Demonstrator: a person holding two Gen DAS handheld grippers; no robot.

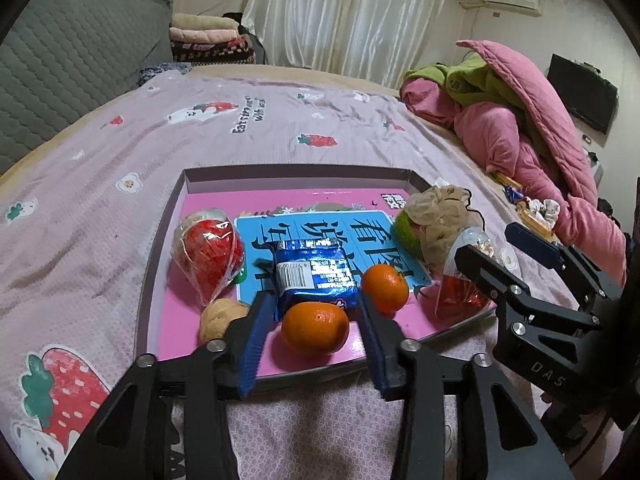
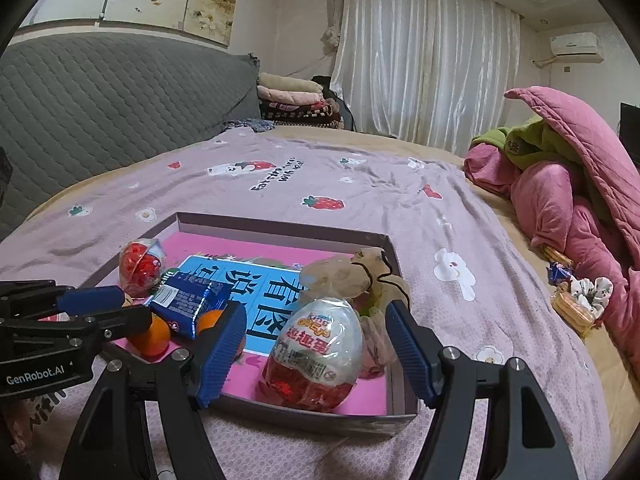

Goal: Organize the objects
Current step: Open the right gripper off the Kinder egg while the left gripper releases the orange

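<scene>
While tongs [image 1: 316, 320] gape, orange [image 1: 315, 326] rests between.

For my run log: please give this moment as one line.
left hand-held gripper: open around orange | right hand-held gripper: open around egg | both in tray

pink quilt [image 1: 532, 136] heaped | white curtain [image 2: 424, 60] drawn | folded blankets [image 1: 208, 38] stacked

Glossy foil snack packet [image 1: 314, 276], crinkly, seemingly plastic-wrapped egg [image 2: 314, 354]
</scene>
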